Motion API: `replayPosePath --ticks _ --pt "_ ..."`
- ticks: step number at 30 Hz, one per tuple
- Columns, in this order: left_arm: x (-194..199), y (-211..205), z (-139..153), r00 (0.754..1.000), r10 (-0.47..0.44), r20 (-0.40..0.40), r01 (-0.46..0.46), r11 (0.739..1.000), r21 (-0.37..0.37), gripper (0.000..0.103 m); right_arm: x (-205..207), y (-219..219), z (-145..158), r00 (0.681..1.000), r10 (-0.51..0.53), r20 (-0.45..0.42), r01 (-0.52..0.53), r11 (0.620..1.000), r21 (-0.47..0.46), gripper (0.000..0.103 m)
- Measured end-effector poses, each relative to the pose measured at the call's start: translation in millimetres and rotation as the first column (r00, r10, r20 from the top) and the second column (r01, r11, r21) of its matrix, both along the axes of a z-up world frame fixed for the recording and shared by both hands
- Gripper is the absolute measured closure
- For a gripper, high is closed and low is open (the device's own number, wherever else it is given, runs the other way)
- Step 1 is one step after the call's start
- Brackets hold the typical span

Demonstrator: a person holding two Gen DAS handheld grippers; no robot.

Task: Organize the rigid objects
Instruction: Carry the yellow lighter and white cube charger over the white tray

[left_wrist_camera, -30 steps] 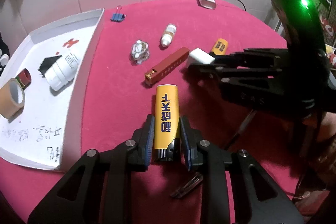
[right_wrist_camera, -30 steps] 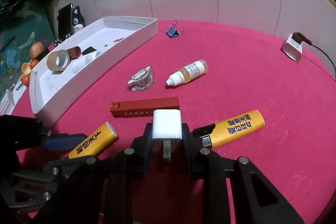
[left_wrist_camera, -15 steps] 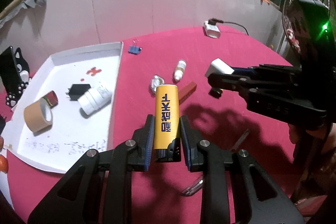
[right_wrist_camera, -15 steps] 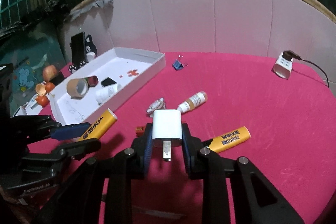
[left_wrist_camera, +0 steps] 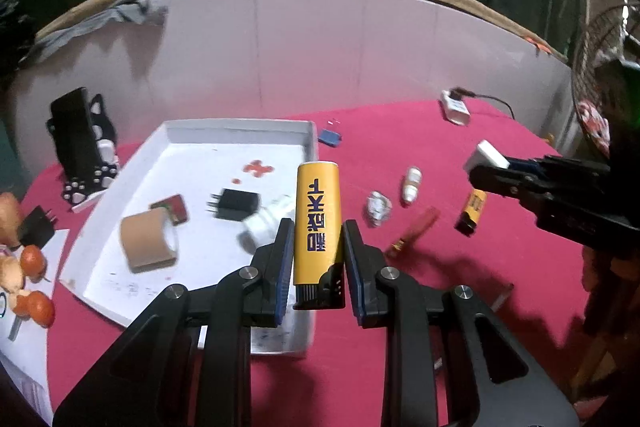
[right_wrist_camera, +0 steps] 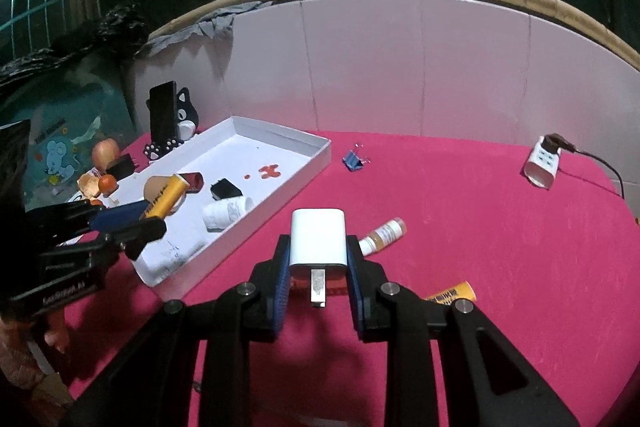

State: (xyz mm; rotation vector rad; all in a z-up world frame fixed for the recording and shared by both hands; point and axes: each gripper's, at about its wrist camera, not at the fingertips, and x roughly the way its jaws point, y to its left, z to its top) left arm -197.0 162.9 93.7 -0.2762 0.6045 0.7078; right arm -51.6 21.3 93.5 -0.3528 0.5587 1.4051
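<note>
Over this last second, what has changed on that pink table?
Both grippers rose off the table with their loads: the left gripper carried the yellow lighter up towards the white cardboard tray, and the right gripper lifted the white charger plug. Jaws stayed clamped; the loose items on the pink tablecloth stayed put.

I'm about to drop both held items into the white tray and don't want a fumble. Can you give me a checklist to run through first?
1. Left tool clamped on yellow lighter: ok.
2. Right tool clamped on white charger: ok.
3. Lighter above white tray: ok, seen from the right wrist.
4. Charger above tray: not ok, it hangs over the red cloth.
5. Bare tray floor left between tape roll, black adapter and white bottle: ok.
</note>
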Motion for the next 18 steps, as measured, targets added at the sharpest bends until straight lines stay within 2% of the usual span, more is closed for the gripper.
replayPosePath --ticks 18 --pt "-54 37 21 0.988 0.148 0.049 -0.15 0.988 0.041 0.079 -42 31 35 0.993 0.098 0.07 -0.101 0.994 0.04 0.078"
